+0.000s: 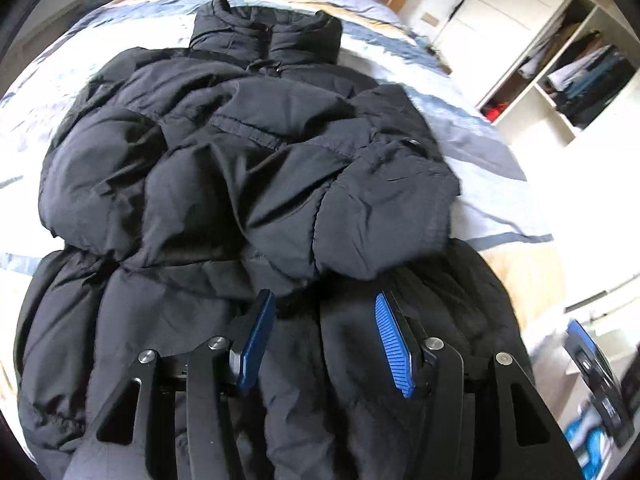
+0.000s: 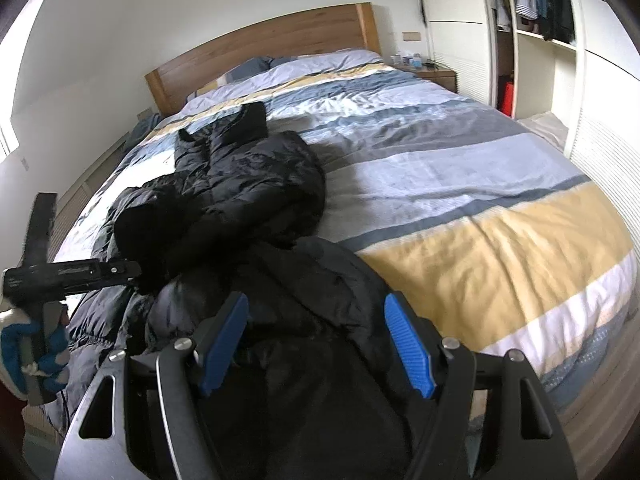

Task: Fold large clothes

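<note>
Jacket (image 1: 248, 168) fills mid-frame on the bed (image 2: 460, 208), long axis running from its hem at bottom frame up to the collar at top. Sleeves already lie crossed over the chest. Both my tongs released, holding nothing: left gripper (image 1: 326, 312) over hem centre, right gripper (image 2: 316, 316) over the hem's right side. Neither clearly nearer. Next fold likely hem toward collar; the bulky sleeve pile sits in the way.
</note>
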The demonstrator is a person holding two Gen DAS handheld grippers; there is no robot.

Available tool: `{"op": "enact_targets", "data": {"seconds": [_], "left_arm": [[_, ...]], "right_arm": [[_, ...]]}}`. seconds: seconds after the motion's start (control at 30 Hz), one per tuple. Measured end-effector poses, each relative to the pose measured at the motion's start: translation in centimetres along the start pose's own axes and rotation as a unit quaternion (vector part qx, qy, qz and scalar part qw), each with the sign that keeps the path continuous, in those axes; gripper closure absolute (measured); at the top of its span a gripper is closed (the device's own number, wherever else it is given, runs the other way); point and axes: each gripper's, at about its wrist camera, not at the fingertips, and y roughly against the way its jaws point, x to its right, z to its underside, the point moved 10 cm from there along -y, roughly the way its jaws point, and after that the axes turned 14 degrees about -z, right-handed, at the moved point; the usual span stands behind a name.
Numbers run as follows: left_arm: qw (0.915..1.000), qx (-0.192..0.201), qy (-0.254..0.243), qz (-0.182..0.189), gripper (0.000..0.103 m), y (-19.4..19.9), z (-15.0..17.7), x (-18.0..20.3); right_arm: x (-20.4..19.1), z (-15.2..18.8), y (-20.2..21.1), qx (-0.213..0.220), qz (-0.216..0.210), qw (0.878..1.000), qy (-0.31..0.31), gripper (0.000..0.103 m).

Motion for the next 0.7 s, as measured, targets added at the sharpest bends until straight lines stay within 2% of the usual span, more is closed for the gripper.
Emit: {"op": "enact_targets", "data": {"seconds": [0.17, 0.3, 0.37, 0.47, 0.6, 0.7], "left_arm": [[0.9991, 0.033, 0.018, -0.017, 0.049, 3.8, -1.3, -4.2], [0.9953, 0.061, 0.04, -0.063, 0.047, 5.4, -3.1, -9.1], [0.9917, 0.072, 0.047, -0.096, 0.047, 5.4, -4.1, -11.9], [0.9887, 0.077, 0.061, -0.113, 0.047, 5.0, -5.3, -15.0], [0.9849, 0.084, 0.089, -0.122, 0.042, 3.3, -6.9, -18.2], [0.9834, 0.088, 0.1, -0.123, 0.042, 1.9, -7.7, -19.5]], "right_arm": [[-5.1, -2.3, -2.8, -0.014, -0.041, 0.998, 0.04, 0.033], [-11.3, -5.2, -5.5, -0.023, -0.075, 0.992, 0.101, 0.033], [-14.4, -6.5, -7.0, -0.028, -0.091, 0.987, 0.13, 0.033], [-19.0, -7.7, -9.9, -0.039, -0.119, 0.977, 0.171, 0.033], [-22.3, -7.6, -14.6, -0.065, -0.124, 0.969, 0.204, 0.033], [-22.8, -7.0, -17.8, -0.083, -0.122, 0.966, 0.211, 0.033]]}}
